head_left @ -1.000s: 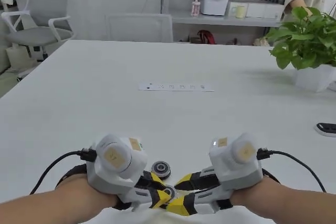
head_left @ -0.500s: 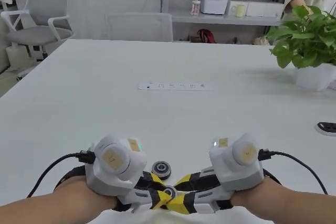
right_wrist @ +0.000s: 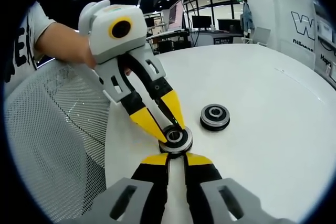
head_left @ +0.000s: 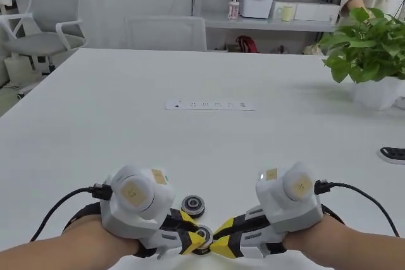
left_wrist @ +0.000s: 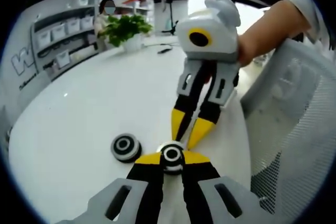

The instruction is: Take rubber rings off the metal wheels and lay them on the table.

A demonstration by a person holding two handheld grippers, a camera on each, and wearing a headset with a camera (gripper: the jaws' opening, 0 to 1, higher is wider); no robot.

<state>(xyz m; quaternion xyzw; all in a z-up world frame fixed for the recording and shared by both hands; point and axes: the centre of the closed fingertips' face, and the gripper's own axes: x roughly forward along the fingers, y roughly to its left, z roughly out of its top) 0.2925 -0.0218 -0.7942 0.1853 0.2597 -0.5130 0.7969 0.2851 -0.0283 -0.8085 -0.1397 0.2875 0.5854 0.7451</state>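
**Two grippers, two wheels, one tight meeting at the near edge**

Two wheels on the white counter (head_left: 126,124), two grippers over them; the left gripper (left_wrist: 172,159) has its yellow-tipped fingers (left_wrist: 148,159) clamped either side of the small metal wheel with the black rubber ring (left_wrist: 172,154), right at the counter's near edge; the second black-ringed metal wheel (head_left: 193,205) lies flat and loose just beside it, touched by nothing. Change from a second ago: the right gripper (head_left: 221,238) had its fingers spread wide; now they've drawn nearly together, tips at the held wheel's rim; whether they actually pinch the rubber, I can't tell; the loose wheel hasn't budged. The right gripper view catches the left fingers straddling the wheel head-on; the head view half buries it under yellow tips, but gives one white socket strip (head_left: 210,105) mid-counter and one green potted plant (head_left: 364,45) far right.
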